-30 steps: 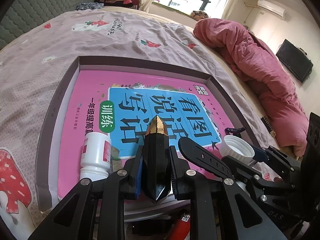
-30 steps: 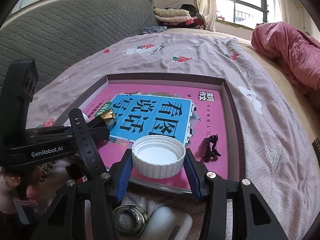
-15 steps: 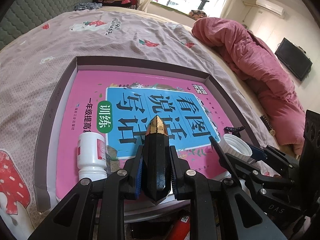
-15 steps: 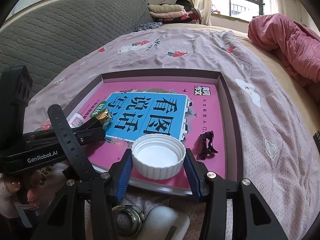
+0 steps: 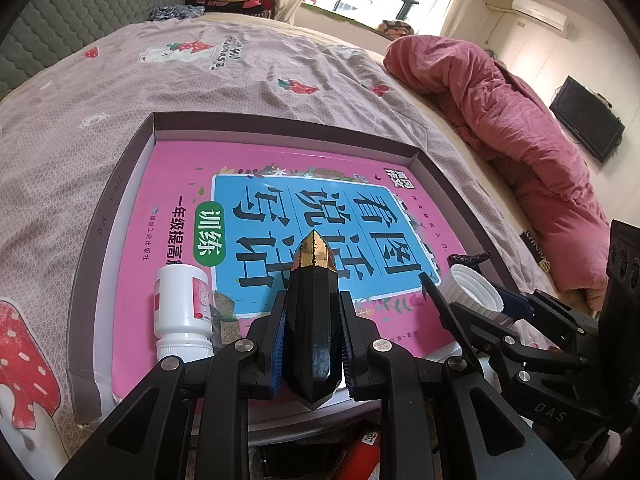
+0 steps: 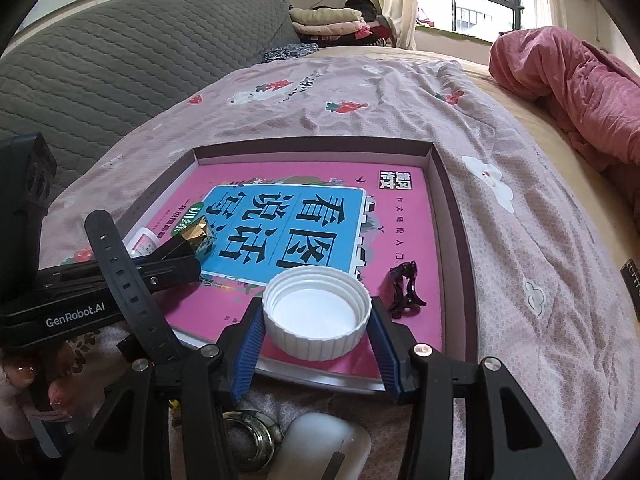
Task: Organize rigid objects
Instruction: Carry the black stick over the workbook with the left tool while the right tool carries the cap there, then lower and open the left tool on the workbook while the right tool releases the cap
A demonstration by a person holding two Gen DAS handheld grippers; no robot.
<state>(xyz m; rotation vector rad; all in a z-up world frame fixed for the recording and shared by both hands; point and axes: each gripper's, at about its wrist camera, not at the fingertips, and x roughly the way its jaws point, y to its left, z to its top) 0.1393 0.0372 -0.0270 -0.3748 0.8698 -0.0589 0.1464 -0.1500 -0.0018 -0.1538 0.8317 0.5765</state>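
My left gripper (image 5: 313, 344) is shut on a black faceted crystal with a gold tip (image 5: 313, 312), held over the near edge of a shallow grey box (image 5: 120, 168) lined with a pink and blue book (image 5: 280, 208). My right gripper (image 6: 316, 336) is shut on a white ribbed bottle cap (image 6: 316, 314), open side up, over the box's near edge (image 6: 438, 160). A white pill bottle (image 5: 182, 312) lies in the box left of the crystal. A small black clip (image 6: 404, 290) lies in the box right of the cap. The crystal tip (image 6: 196, 234) also shows in the right wrist view.
A black watch strap (image 6: 128, 280) sticks up between the grippers. A metal ring (image 6: 252, 436) and a white oval object (image 6: 320, 448) lie on the bedspread below the box. A pink duvet (image 5: 520, 128) lies at the right. A grey headboard (image 6: 120, 64) stands behind.
Both grippers have drawn back slightly and lifted, so the box looks farther away. The watch strap has swung to the left in the right wrist view. Both holds are unchanged.
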